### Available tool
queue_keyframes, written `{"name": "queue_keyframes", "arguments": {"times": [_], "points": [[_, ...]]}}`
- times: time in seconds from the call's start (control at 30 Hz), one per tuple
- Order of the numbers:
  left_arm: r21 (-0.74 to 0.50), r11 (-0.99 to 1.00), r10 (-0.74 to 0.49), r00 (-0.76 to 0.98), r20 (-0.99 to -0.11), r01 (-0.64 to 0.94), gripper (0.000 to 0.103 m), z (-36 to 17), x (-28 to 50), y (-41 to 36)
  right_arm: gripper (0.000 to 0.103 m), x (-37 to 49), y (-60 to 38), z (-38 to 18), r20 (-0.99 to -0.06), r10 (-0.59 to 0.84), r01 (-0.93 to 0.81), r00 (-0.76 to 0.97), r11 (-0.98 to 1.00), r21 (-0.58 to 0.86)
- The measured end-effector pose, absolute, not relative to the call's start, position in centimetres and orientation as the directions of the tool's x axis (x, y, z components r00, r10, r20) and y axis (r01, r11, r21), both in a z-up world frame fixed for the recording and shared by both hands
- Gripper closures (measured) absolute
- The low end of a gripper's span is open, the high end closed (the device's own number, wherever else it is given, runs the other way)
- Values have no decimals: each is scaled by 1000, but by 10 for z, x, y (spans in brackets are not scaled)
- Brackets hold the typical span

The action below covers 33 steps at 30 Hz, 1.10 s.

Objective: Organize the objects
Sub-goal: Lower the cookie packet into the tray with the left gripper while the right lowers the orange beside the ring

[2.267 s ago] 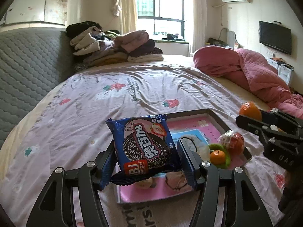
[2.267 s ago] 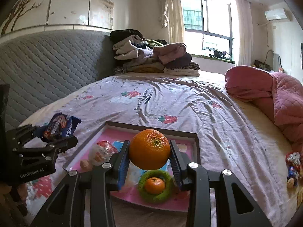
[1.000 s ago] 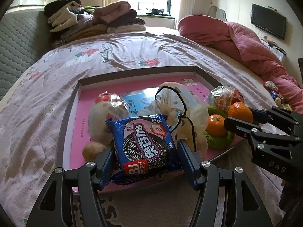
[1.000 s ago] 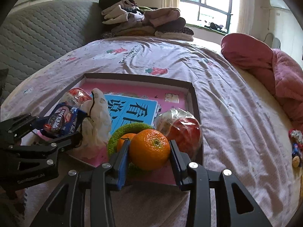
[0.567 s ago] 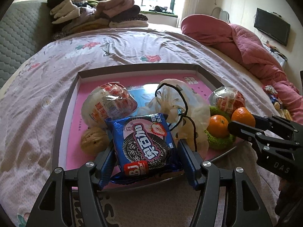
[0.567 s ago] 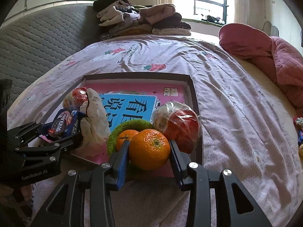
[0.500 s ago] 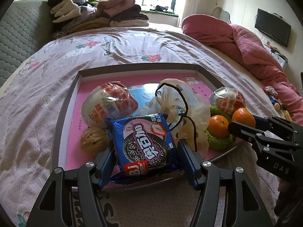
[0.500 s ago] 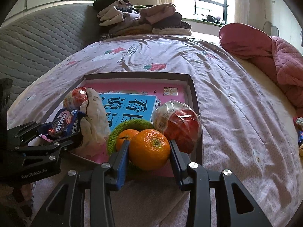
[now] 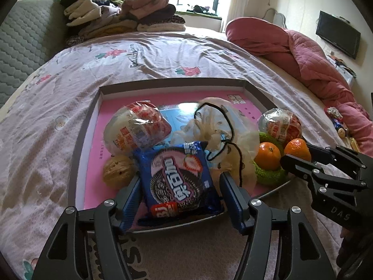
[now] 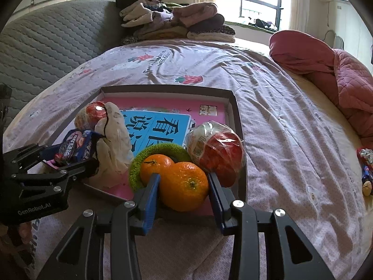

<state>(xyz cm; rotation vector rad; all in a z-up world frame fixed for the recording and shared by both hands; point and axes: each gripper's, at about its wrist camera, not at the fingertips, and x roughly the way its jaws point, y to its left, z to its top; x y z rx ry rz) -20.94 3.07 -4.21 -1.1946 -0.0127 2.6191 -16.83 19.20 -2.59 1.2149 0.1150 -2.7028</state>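
In my left view the blue biscuit packet is lying at the tray's lower edge, the round walnut sitting left of it.

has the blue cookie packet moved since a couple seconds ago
Yes. The blue cookie packet was held up over the bedsheet short of the tray; it now sits low over the tray's near edge beside the walnut, between the left gripper jaws, which have just been opening.

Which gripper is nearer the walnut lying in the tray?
Left. The left gripper sits just beside the walnut, with the cookie packet between its open jaws. The right gripper holds an orange across the tray.
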Motion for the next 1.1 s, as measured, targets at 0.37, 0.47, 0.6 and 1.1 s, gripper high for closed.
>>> {"name": "queue_keyframes", "arguments": {"times": [0.37,0.47,0.6,1.1], "points": [[-114,-966,242,-647,-723,-234,33,-35,-206,29,56,-166,190,-20,-740,-117,187,-662,-982,-13],[-110,-966,238,-649,-722,-232,33,-34,-206,29,56,-166,190,-20,-739,-116,187,-663,-982,-13],[-106,-967,234,-651,-722,-231,33,-33,-205,29,56,-166,190,-19,-735,-112,183,-668,-983,-17],[-83,-972,210,-660,-721,-218,32,-29,-203,28,53,-165,190,-12,-714,-105,182,-692,-983,-33]]}}
